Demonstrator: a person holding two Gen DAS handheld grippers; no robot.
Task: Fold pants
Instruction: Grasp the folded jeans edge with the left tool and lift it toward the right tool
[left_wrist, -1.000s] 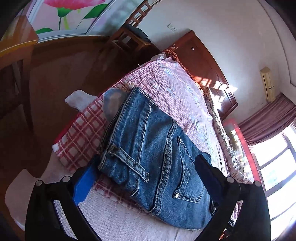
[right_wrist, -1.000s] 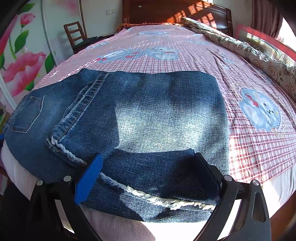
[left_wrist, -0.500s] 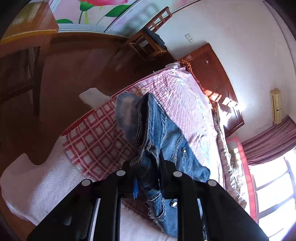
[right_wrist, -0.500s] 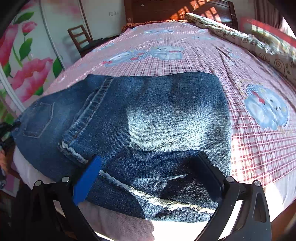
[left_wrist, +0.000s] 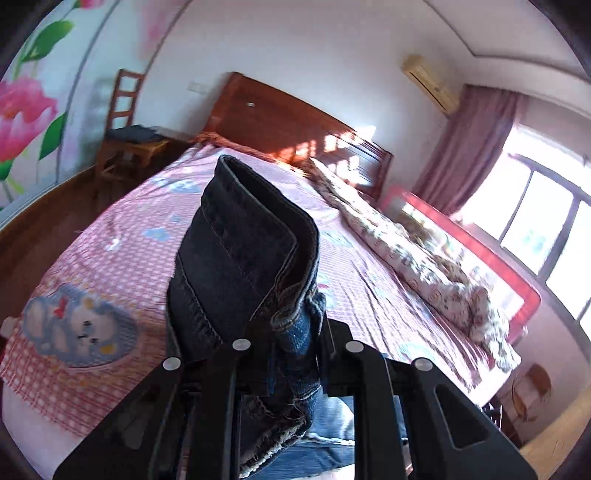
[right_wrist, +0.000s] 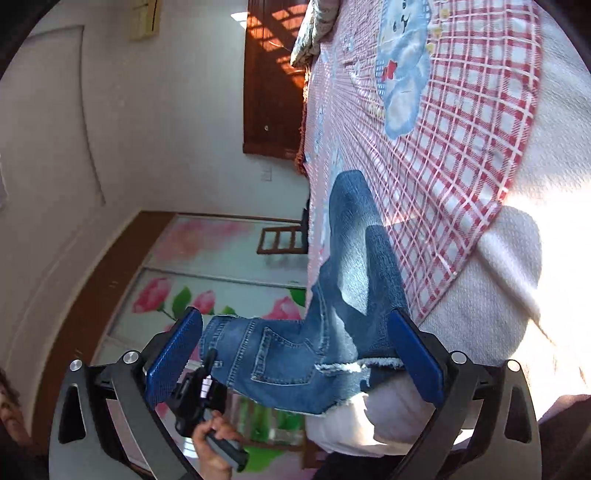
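While the left gripper (left_wrist: 295, 354) stands clamped tight on a bunched waistband end of the jeans (left_wrist: 243, 266), that end is lifted clear of the bed (left_wrist: 122, 236) and rises as a dark folded ridge in front of the left wrist camera. Its jaws have just been closing, and denim is pinched between them. Seen from the right wrist, whose picture is rolled onto its side, the rest of the jeans (right_wrist: 351, 258) lies across the checked bedspread (right_wrist: 461, 147) near the foot edge of the bed, with the frayed hem at that edge and the pocket end hanging out past the mattress. The right gripper (right_wrist: 295, 354) stands wide, its blue pads either side of the denim without pressing it. A person's hand (right_wrist: 214, 450) holds the left gripper's handle.
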